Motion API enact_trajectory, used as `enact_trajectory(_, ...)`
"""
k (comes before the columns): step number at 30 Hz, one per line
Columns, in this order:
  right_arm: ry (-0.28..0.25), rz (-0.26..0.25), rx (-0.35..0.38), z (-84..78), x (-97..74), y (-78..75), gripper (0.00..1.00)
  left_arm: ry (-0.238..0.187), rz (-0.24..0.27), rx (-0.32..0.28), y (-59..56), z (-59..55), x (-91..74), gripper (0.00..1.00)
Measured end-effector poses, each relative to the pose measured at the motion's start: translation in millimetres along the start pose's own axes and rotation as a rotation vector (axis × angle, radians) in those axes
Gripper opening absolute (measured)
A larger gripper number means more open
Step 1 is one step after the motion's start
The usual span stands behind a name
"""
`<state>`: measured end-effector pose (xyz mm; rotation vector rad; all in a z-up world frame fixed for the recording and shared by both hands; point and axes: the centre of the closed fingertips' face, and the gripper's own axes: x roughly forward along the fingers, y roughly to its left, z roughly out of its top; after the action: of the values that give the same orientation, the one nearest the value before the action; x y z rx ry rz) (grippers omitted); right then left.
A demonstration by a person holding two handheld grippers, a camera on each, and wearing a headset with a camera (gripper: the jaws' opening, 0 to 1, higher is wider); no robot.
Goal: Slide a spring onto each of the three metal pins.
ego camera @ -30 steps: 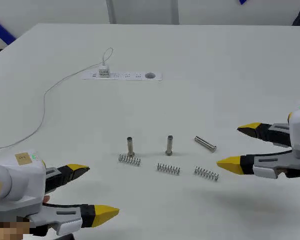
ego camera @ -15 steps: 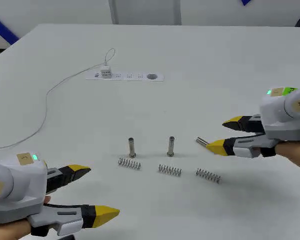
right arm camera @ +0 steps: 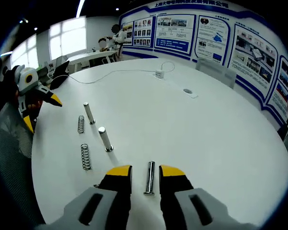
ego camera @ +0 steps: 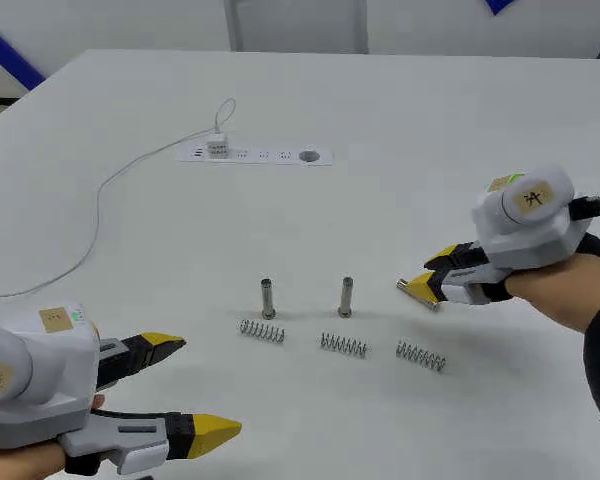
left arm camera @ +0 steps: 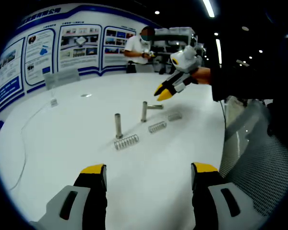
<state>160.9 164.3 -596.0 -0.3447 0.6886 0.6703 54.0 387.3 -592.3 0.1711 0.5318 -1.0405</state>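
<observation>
Two metal pins stand upright mid-table, one (ego camera: 268, 298) on the left and one (ego camera: 346, 297) to its right. The third pin (ego camera: 412, 288) lies flat, and in the right gripper view that lying pin (right arm camera: 149, 177) sits between the jaws with a gap on each side. My right gripper (ego camera: 429, 276) is open but narrow, straddling it. Three springs lie in a row in front: left (ego camera: 262, 330), middle (ego camera: 343, 345), right (ego camera: 421, 357). My left gripper (ego camera: 200, 388) hovers wide open near the front left, holding nothing; its own view shows the left gripper (left arm camera: 146, 170) short of a spring (left arm camera: 126, 141).
A white power strip (ego camera: 252, 155) lies farther back with a plug and a white cable (ego camera: 98, 205) running off to the left. The table edge (right arm camera: 43, 191) is close behind the springs in the right gripper view. A person (left arm camera: 140, 44) stands in the background.
My right gripper has moved left and down to the lying pin and narrowed its jaws around it. The left gripper has stayed put.
</observation>
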Motion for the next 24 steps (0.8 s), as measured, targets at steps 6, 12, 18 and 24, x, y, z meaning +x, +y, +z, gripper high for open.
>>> enact_trajectory(6,0.051,-0.004,0.022,-3.3,13.4,-6.9,0.18,0.002,-0.003,0.000,0.2,-0.6,0.1,0.72)
enact_trajectory(12,0.097,0.012,0.025,-6.8,25.3,-7.1,0.16,0.003,-0.003,-0.002,0.1,-0.6,0.2,0.72)
enact_trajectory(18,0.138,0.017,0.030,-11.5,35.8,-12.8,0.14,0.001,0.000,-0.005,0.8,-0.6,-0.2,0.72)
enact_trajectory(24,0.166,0.025,0.037,-16.5,40.3,-9.6,0.11,0.002,0.002,-0.006,1.4,-1.2,-0.4,0.71)
